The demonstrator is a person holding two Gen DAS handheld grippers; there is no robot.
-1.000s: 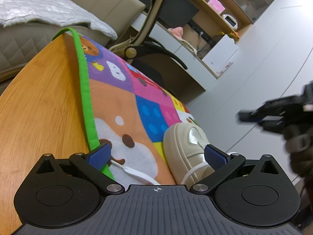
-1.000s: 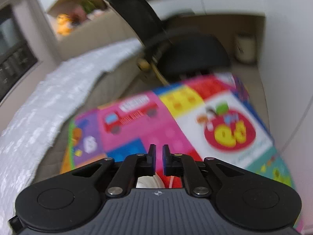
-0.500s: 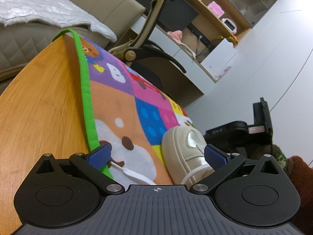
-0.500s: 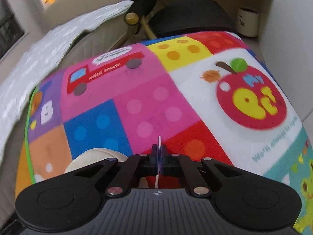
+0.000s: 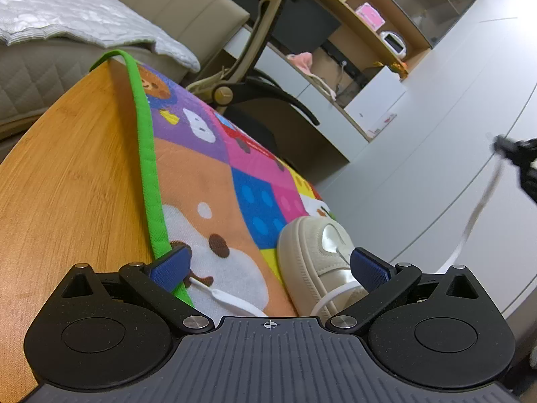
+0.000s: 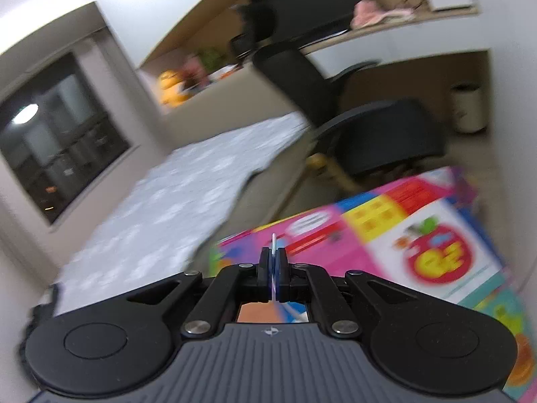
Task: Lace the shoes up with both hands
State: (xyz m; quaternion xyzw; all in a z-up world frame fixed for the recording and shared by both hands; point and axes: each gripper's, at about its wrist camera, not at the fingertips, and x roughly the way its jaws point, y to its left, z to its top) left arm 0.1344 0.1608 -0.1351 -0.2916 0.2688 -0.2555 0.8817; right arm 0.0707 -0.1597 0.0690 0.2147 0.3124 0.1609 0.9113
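The left gripper (image 5: 268,268) gapes wide at lower centre, empty, with the cream shoe (image 5: 315,258) lower right on the colourful mat (image 5: 208,181) (wooden table (image 5: 67,184) beneath). The right gripper (image 6: 272,268) pinches the white lace (image 6: 274,240).

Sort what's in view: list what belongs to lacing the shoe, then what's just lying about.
For the job:
- beige suede shoe
- flat white shoelace, pinched in the shut right hand-held gripper
- open left hand-held gripper, beside the shoe

Lying about:
- colourful patchwork play mat
- black office chair
- grey quilted bedspread
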